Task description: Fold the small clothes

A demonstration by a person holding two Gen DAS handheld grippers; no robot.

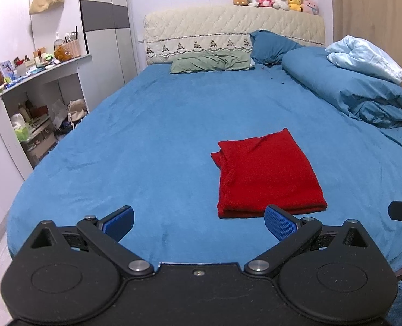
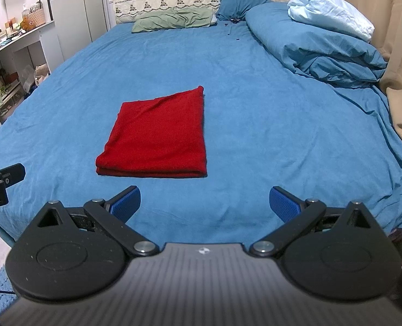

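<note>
- The left gripper (image 1: 199, 222) hangs over the near edge of the blue-sheeted bed (image 1: 152, 135), its blue-padded fingers spread wide and holding nothing.
- The right gripper (image 2: 205, 203) is likewise spread apart and empty.
- The folded red knit garment (image 2: 157, 138) lies flat near that edge, apart from both grippers.
- A rolled blue duvet (image 2: 309, 43) lies along the right edge.
- A woven basket (image 1: 72, 47) on the white shelf holds bottles.

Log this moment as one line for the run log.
left gripper: open, empty | right gripper: open, empty | red garment: folded, flat on bed | contact: none
</note>
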